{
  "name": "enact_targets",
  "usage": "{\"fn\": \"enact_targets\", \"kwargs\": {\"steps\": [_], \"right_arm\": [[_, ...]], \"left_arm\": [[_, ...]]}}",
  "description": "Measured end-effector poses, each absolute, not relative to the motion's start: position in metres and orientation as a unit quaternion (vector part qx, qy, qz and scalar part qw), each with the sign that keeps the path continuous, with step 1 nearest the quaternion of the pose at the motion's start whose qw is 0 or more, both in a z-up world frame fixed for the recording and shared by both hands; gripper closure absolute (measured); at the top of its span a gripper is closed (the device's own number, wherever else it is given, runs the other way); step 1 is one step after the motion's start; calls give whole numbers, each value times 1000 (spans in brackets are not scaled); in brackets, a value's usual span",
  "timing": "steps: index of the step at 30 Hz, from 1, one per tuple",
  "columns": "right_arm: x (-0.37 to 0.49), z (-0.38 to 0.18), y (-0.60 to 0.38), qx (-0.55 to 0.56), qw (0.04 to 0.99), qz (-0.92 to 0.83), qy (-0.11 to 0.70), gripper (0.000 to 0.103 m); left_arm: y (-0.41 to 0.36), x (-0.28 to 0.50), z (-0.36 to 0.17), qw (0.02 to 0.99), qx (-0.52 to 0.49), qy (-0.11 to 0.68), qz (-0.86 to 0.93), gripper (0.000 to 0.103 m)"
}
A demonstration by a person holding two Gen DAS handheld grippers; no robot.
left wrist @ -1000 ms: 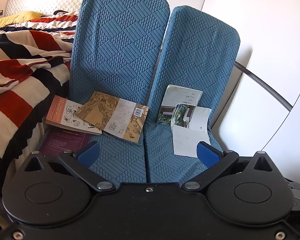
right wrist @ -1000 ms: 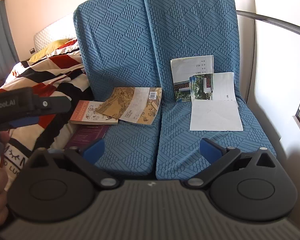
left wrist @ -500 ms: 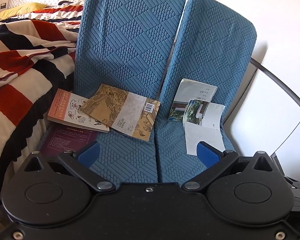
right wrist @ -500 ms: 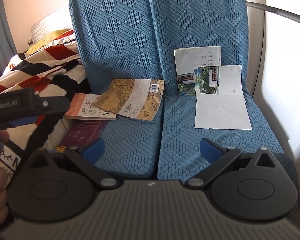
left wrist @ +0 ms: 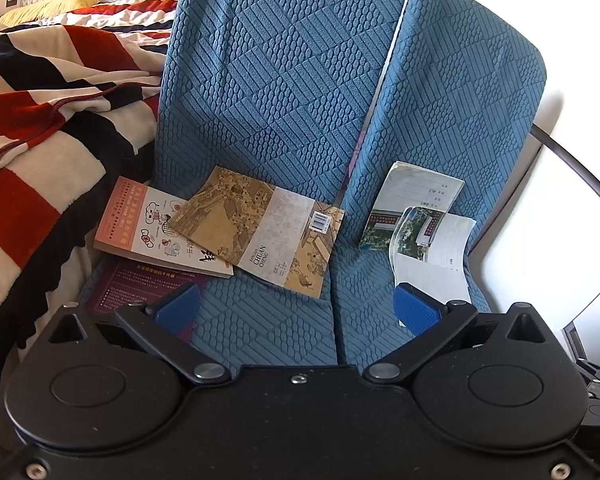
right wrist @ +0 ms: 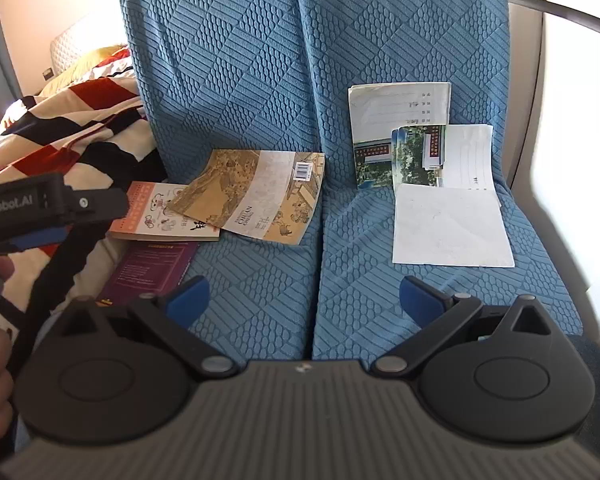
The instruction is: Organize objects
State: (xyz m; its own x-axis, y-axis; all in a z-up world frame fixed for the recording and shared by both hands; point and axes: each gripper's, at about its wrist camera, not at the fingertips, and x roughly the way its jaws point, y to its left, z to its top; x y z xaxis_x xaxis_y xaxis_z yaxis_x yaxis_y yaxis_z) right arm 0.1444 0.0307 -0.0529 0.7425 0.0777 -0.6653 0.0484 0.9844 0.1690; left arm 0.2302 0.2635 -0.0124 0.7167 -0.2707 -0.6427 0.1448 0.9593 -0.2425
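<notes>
Several books lie on two blue seats. On the left seat a tan painted-cover book (left wrist: 260,232) (right wrist: 260,196) overlaps an orange-and-white cartoon book (left wrist: 148,228) (right wrist: 160,212), with a purple book (left wrist: 140,284) (right wrist: 148,268) under them. On the right seat a white booklet (left wrist: 416,196) (right wrist: 396,120) leans on the backrest behind an open booklet (left wrist: 436,252) (right wrist: 448,200). My left gripper (left wrist: 296,308) is open and empty above the left seat's front. My right gripper (right wrist: 304,300) is open and empty before the seat gap. The left gripper's body (right wrist: 40,200) shows in the right wrist view.
A bed with a red, black and cream striped blanket (left wrist: 36,128) (right wrist: 60,132) borders the left seat. A dark curved rail (left wrist: 580,168) (right wrist: 560,12) and white wall stand right of the seats. The seat fronts (left wrist: 268,320) are bare blue fabric.
Both grippers have moved closer to the seats, so the books look larger. Both stay open and empty. The books have not moved.
</notes>
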Motion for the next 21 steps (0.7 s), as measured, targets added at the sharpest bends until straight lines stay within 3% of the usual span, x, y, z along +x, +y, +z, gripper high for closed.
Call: {"fn": "enact_targets", "kwargs": {"steps": [21], "right_arm": [[222, -85, 34, 101, 921, 4, 375, 3]], "left_arm": [[285, 329, -62, 917, -99, 377, -89, 0]]}}
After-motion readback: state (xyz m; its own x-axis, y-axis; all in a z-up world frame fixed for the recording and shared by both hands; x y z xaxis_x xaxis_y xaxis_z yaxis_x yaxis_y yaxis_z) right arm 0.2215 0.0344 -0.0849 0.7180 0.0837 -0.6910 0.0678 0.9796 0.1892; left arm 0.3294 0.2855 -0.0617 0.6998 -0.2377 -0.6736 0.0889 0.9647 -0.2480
